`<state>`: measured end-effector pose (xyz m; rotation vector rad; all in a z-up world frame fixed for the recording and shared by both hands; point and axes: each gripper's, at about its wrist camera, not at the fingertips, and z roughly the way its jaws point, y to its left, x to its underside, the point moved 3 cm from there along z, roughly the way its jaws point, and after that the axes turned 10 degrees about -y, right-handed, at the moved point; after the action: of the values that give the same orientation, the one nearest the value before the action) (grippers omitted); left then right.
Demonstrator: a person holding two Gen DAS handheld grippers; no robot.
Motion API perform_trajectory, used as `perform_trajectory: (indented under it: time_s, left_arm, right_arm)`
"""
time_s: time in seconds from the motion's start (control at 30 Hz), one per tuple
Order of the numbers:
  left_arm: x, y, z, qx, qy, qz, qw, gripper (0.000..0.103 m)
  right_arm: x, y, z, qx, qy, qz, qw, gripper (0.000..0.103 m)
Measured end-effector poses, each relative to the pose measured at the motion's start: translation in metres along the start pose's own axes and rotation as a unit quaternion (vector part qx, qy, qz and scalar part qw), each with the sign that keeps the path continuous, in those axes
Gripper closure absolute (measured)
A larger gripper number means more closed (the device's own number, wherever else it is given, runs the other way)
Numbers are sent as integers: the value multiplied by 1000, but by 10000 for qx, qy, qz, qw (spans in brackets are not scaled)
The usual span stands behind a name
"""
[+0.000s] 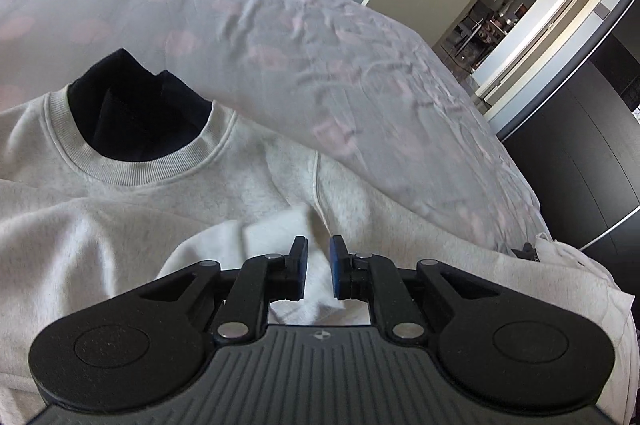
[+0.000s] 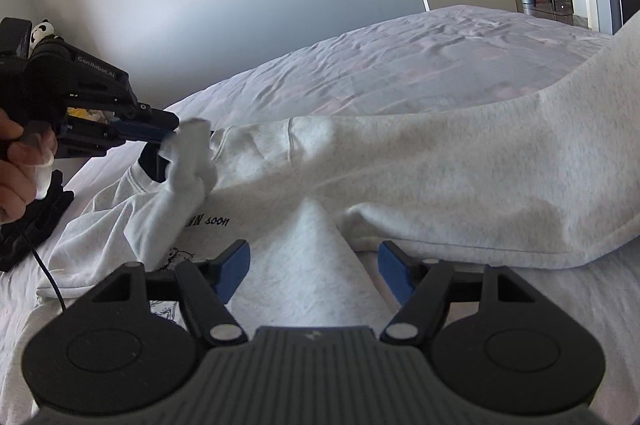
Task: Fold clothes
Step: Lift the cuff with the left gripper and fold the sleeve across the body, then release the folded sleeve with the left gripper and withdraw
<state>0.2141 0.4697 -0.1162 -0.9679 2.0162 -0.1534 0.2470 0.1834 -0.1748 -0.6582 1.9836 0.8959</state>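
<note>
Left claw (image 2: 168, 141) pinching sweatshirt (image 2: 440, 177) cuff (image 2: 192, 153); right claw (image 2: 314, 271) wide.

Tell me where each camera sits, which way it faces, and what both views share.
Left wrist view: sits on the left claw, looks down along its fingers at the pale grey cotton sweatshirt on the white wrinkled bed sheet; the claw pinches a sleeve cuff.
Right wrist view: sits on the right claw, open over the sweatshirt; it also shows the left claw gripping the cuff and the person's hand.
Shared: the sweatshirt, the bed sheet, the open doorway and the left claw.
</note>
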Motion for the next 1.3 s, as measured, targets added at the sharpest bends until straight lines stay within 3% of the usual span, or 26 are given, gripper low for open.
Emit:
perform_trajectory:
  time_s: [0.2, 0.4, 0.47, 0.6, 0.73, 0.87, 0.97, 1.0, 1.03, 1.07, 1.1, 1.13, 1.17, 1.2, 1.23, 1.3]
  left_arm:
    - [-4, 10, -37, -235, -107, 514, 9983, 89]
    - [7, 71, -100, -1321, -342, 960, 9860, 89]
    - [14, 93, -120, -1644, -395, 1073, 9797, 89]
    - [37, 131, -150, -2251, -442, 1538, 9611, 88]
    - [70, 163, -169, -2663, -321, 1936, 9437, 71]
    - [103, 191, -164, -2892, -11, 2549, 9227, 63]
    - [113, 196, -154, -2862, -78, 2905, 9130, 49]
    - [114, 199, -150, -2842, -131, 2972, 9114, 49]
    - [114, 201, -146, -2879, -169, 3025, 9085, 50]
    - [113, 204, -143, -2916, -167, 3064, 9060, 64]
    - [110, 207, -141, -2852, -164, 3040, 9088, 80]
    - [109, 208, -143, -2827, -225, 3023, 9100, 83]
    - [108, 209, -145, -2804, -291, 3007, 9111, 93]
    - [110, 209, -147, -2992, -394, 3217, 8975, 93]
    - [113, 209, -149, -3009, -428, 3391, 8903, 93]
    - [120, 215, -147, -2920, -286, 3376, 8944, 93]
  right_arm:
    - [2, -3, 4, -1, 105, 67, 9999, 32]
    - [1, 5, 5, -140, 148, -52, 9998, 64]
    - [2, 11, 5, -207, 151, -149, 9996, 75]
    - [0, 34, 8, -423, 111, -446, 9980, 81]
    - [-5, 53, 19, -511, 152, -750, 9958, 81]
    - [-12, 70, 42, -505, 151, -1039, 9932, 81]
    - [-15, 83, 63, -521, 202, -1079, 9926, 81]
    - [-14, 88, 69, -507, 246, -1140, 9919, 81]
    - [-13, 92, 75, -492, 291, -1205, 9911, 81]
    - [-13, 97, 82, -477, 335, -1269, 9902, 81]
    - [-12, 100, 86, -452, 376, -1338, 9893, 81]
    - [-10, 102, 89, -432, 414, -1399, 9884, 81]
    - [-9, 103, 90, -417, 445, -1446, 9876, 81]
    - [-7, 104, 92, -408, 472, -1478, 9870, 81]
    - [-6, 104, 94, -399, 499, -1509, 9865, 81]
    - [0, 105, 100, -349, 614, -1605, 9845, 81]
